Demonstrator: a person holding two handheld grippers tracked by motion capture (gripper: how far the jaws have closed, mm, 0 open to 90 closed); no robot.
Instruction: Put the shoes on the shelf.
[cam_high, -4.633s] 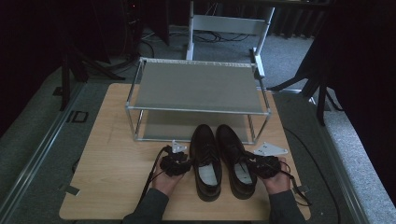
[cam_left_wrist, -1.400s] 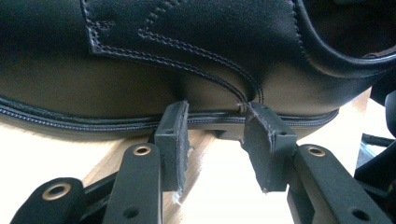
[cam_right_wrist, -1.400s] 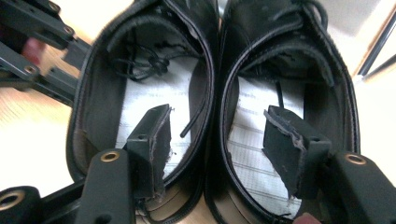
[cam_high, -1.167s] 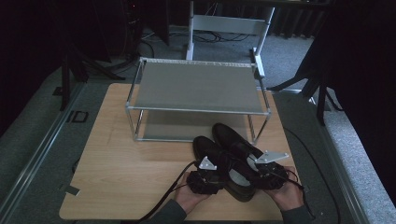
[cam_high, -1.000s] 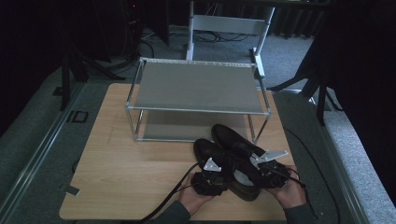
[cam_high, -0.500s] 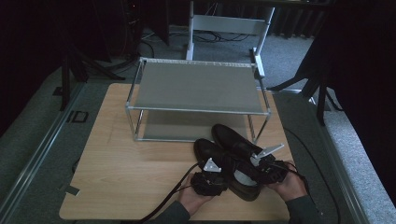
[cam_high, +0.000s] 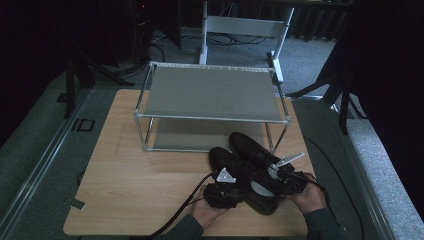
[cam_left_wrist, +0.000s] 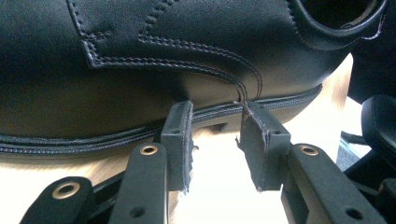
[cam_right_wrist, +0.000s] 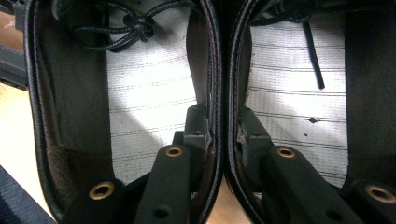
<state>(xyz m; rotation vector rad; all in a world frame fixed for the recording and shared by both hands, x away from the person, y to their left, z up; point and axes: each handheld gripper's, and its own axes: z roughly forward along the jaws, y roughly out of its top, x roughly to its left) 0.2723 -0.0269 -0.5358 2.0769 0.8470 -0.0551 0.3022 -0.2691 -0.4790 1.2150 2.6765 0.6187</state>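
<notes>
- High view: pair of black shoes (cam_high: 247, 167) on wooden table (cam_high: 135, 190), side by side just in front of metal shoe rack (cam_high: 212, 107); left gripper (cam_high: 223, 192) at near shoe's side, right gripper (cam_high: 290, 181) at the heels.
- Left gripper view: jaws part open, empty, tips touching the shoe sole edge (cam_left_wrist: 140, 133).
- Right gripper view: jaws pinch the two adjoining inner collars (cam_right_wrist: 219, 107), one jaw inside each shoe.

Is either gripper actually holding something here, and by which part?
The right gripper pinches both black shoes together by their adjoining inner collar walls, one jaw inside each opening. The left gripper is open against one shoe's sole edge, holding nothing.
</notes>
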